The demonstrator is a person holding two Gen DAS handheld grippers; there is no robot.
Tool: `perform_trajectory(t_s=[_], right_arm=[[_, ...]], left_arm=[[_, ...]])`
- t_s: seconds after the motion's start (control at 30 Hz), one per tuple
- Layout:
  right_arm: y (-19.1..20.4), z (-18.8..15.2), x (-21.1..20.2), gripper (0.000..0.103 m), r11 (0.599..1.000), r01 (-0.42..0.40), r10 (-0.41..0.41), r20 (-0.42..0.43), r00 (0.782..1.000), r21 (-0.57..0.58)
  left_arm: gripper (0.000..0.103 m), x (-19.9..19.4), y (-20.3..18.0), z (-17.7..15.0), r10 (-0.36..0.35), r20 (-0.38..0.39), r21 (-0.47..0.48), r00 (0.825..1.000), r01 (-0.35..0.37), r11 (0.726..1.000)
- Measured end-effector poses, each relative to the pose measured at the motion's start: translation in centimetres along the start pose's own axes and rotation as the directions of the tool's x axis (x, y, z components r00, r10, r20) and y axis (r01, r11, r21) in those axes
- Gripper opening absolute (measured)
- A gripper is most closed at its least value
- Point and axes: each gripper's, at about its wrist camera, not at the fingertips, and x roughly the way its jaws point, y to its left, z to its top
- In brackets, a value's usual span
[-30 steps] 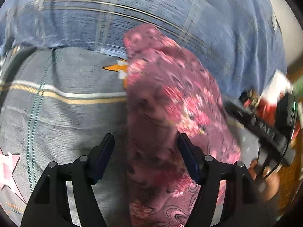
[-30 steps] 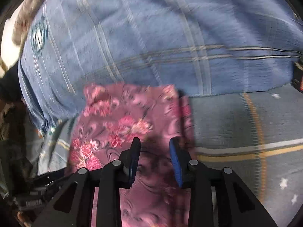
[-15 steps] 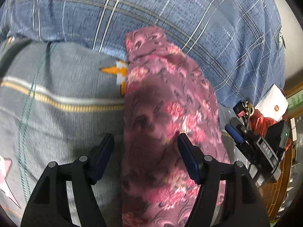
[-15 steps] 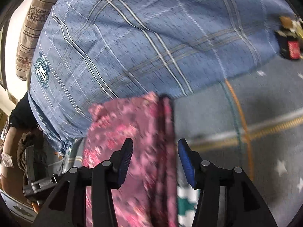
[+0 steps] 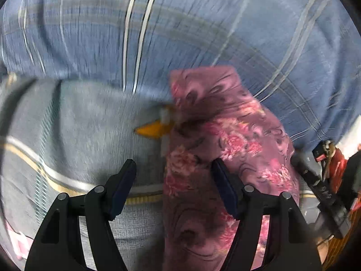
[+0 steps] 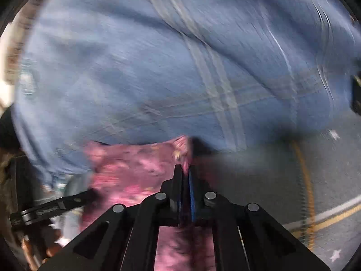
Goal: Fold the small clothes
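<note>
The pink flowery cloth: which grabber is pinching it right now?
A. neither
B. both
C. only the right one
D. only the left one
C: the right gripper has just closed its jaws on the edge of the pink flowery cloth, while the left gripper stands wide open over the cloth, its pads not pressing it.

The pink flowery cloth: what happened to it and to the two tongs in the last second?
The right tongs have just snapped shut, pinching the right-hand edge of the pink flowery cloth, after standing open over it. The left tongs remain open, straddling the cloth's left edge, gripping nothing. The cloth still lies on the grey bedspread against the blue plaid pillow.
</note>
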Motion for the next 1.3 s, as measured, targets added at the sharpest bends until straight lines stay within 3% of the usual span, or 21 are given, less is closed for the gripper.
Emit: perform_trajectory(t_s=[0.07,0.17,0.23,0.43,0.57,0.67,0.73,0.87,0.9,0.93,1.0,1.1,1.17,1.3], right_arm=[[-0.9,-0.3,-1.3,0.01,1.0,-0.019,0.019,0.04,0.999,0.017],[-2.8,-1.5,-4.2,0.015,0.968,-0.244,0.238,0.086,0.967,0.065],[-4.0,-2.8,-5.3,0.043,0.943,-0.321,0.316,0.072,0.946,0.083],[-5.3,-6.2,-5.5,0.047,0.936,-0.34,0.34,0.017,0.94,0.094],[-4.8,-7.8,-4.9,0.052,0.905,-0.418,0.419,0.003,0.908,0.083],[-2.6,-7.6,-4.7,0.058,0.876,-0.481,0.482,-0.041,0.875,0.034],[-1.7,-7.6,-4.4,0.071,0.87,-0.493,0.492,-0.054,0.869,-0.004],[-0.5,-7.7,-3.9,0.069,0.905,-0.425,0.425,-0.029,0.905,-0.029],[-0.2,-7.8,-4.0,0.06,0.916,-0.4,0.399,-0.025,0.917,-0.039],[0.0,-8.0,-4.3,0.045,0.931,-0.358,0.358,-0.015,0.934,-0.072],[0.1,-8.1,-4.8,0.026,0.944,-0.313,0.316,0.006,0.949,-0.104],[0.1,-8.3,-5.7,0.022,0.953,-0.277,0.283,0.04,0.958,-0.124],[1.5,-8.6,-6.5,0.022,0.96,-0.225,0.238,0.065,0.969,-0.165],[2.9,-9.3,-8.0,0.021,0.961,-0.202,0.223,0.098,0.97,-0.186]], left_arm=[[0.07,-1.2,0.3,-0.3,-0.019,0.01,0.017,1.0,0.019,1.0],[0.069,-3.5,1.8,-1.7,-0.075,0.027,0.037,0.997,0.074,0.997],[0.069,-4.3,2.9,-2.8,-0.126,0.017,0.028,0.992,0.125,0.992],[0.069,-4.3,4.3,-6.7,-0.238,-0.042,-0.014,0.97,0.238,0.971],[0.069,-4.1,3.3,-7.2,-0.255,-0.046,-0.027,0.966,0.254,0.967],[0.069,-3.7,2.1,-7.7,-0.312,-0.085,-0.046,0.946,0.309,0.95],[0.072,-3.8,1.4,-7.6,-0.295,-0.079,-0.026,0.952,0.294,0.956],[0.068,-3.4,0.0,-7.6,-0.282,-0.057,-0.019,0.958,0.281,0.959],[0.058,-3.3,-0.5,-7.7,-0.273,-0.047,-0.01,0.961,0.273,0.962],[0.05,-3.5,-0.8,-7.7,-0.262,-0.037,0.003,0.964,0.263,0.965],[0.037,-4.2,-1.1,-7.9,-0.251,-0.013,0.034,0.968,0.251,0.967],[0.029,-5.5,-1.2,-8.0,-0.251,0.012,0.065,0.968,0.25,0.966],[0.027,-6.5,-1.5,-8.2,-0.227,0.034,0.094,0.973,0.223,0.97],[0.027,-8.8,-1.0,-9.0,-0.209,0.068,0.12,0.975,0.2,0.972]])
